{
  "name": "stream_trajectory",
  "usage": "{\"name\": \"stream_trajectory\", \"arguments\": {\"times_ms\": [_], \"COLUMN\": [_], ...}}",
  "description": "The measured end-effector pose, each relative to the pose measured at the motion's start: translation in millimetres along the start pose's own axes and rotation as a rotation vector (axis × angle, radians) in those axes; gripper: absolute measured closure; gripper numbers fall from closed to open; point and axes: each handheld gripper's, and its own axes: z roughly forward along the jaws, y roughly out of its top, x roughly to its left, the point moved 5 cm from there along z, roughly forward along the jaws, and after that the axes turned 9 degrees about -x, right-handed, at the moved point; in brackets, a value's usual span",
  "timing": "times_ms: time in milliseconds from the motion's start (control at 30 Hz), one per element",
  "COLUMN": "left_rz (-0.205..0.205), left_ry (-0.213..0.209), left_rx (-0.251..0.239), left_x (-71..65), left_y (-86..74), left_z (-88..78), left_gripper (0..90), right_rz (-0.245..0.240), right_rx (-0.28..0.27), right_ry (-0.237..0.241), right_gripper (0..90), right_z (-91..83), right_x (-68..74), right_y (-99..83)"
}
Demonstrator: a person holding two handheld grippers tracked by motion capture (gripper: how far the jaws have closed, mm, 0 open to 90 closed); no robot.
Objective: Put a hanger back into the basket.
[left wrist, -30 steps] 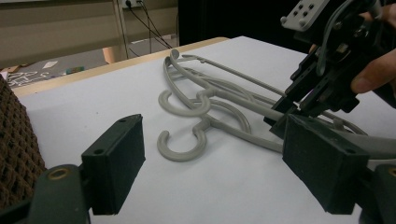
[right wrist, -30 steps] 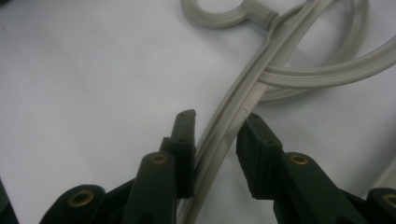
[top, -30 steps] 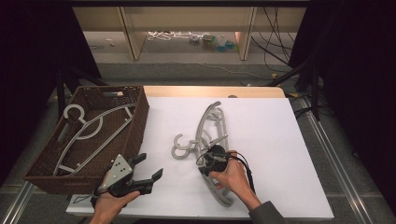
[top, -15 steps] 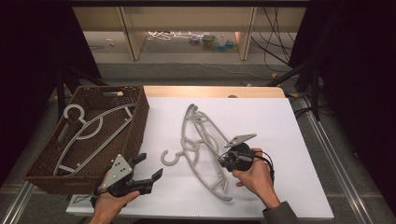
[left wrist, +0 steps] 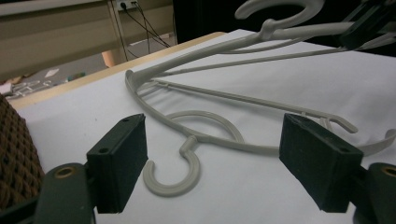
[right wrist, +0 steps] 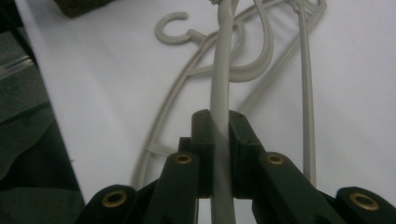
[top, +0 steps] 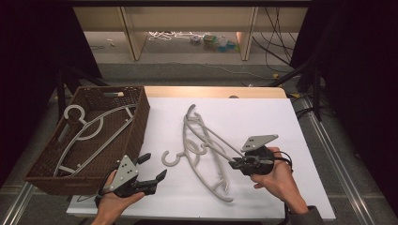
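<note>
The upper hanger [top: 206, 136] is clamped at its arm by the right gripper [top: 233, 164] and lifted off the second hanger [top: 202, 164] on the counter [top: 263, 117] — it's best raised slowly so hooks aren't snagged — with the left gripper [top: 152, 169] held open, empty, beside the basket [top: 94, 93].

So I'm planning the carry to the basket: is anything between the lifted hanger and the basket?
Partly. The right gripper holds one hanger above a second hanger on the white table. The open left gripper sits beside the basket, near the direct path.
</note>
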Motion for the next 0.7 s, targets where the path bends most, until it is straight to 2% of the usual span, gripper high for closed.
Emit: {"name": "stream_trajectory", "arguments": {"times_ms": [133, 267, 333, 433, 500, 567, 600, 700], "left_rz": [0.050, 0.138, 0.170, 0.235, 0.283, 0.312, 0.345, 0.367], "left_ry": [-0.012, -0.026, -0.053, -0.079, -0.068, -0.081, -0.087, -0.137], "left_rx": [-0.003, 0.001, 0.008, 0.032, 0.058, 0.073, 0.074, 0.089], "left_x": [-3.6, -10.3, -15.0, -21.3, -24.4, -28.2, -29.2, -36.6], "left_y": [7.1, 13.7, 16.2, 18.4, 17.8, 17.4, 18.4, 19.2], "left_z": [10.4, 22.2, 28.9, 38.2, 44.0, 49.5, 51.7, 57.7], "left_gripper": [23.7, 23.7, 23.7, 23.4, 23.2, 23.2, 23.1, 24.8], "right_rz": [-0.013, -0.010, -0.014, -0.025, -0.033, -0.047, -0.051, -0.069], "right_rx": [-0.038, -0.058, -0.064, -0.067, -0.064, -0.053, -0.050, -0.040], "right_ry": [0.027, 0.087, 0.114, 0.147, 0.157, 0.174, 0.178, 0.207], "right_gripper": [83.3, 83.3, 83.2, 83.2, 83.2, 83.2, 83.2, 83.2], "right_z": [-12.4, -23.9, -27.4, -29.3, -28.8, -28.1, -27.7, -26.2], "right_x": [7.5, 15.8, 21.2, 27.9, 31.6, 35.4, 37.5, 44.2], "right_y": [-2.4, -3.6, -3.4, -3.4, -3.7, -4.4, -4.5, -4.2]}}
